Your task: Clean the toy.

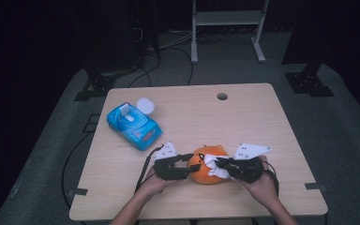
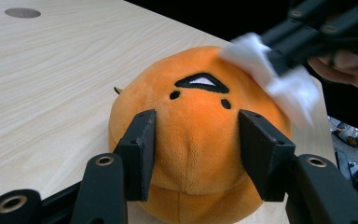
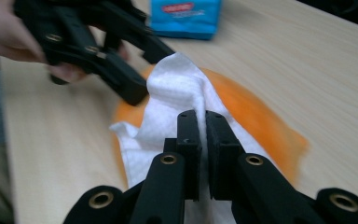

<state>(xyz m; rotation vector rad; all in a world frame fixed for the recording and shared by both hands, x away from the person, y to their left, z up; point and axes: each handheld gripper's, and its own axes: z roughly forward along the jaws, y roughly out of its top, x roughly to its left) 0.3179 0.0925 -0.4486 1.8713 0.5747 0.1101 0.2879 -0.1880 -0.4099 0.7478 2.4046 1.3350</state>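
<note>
Watching the table (image 1: 262, 117) first, I see the plush (image 2: 196, 135) sits near its front edge — a hard wipe toward me could roll it off, I'd judge, since it is round and soft. The plush rests on the wood between my two hands, well apart from the blue wipe pack (image 1: 133, 125) at the far left.

The next risk is the hold. My left gripper (image 2: 193, 149) straddles the plush, its pads pressing into the fur at both sides, so it is clamped on the plush. The fabric gives, though, and a sideways push from the other hand might squeeze the toy out of that pinch.

The smallest thing is the wipe (image 3: 177, 98). My right gripper (image 3: 203, 140) has its jaws together on a fold of it, with the rest draped over the top of the plush. If I drag too fast the sheet may bunch or slip free — only a thin fold is caught.

Pose: both forearms come in low from the near edge in the high view, left hand (image 1: 151, 185) level beside the toy, right hand (image 1: 262, 185) angled in from the other side over its top.
</note>
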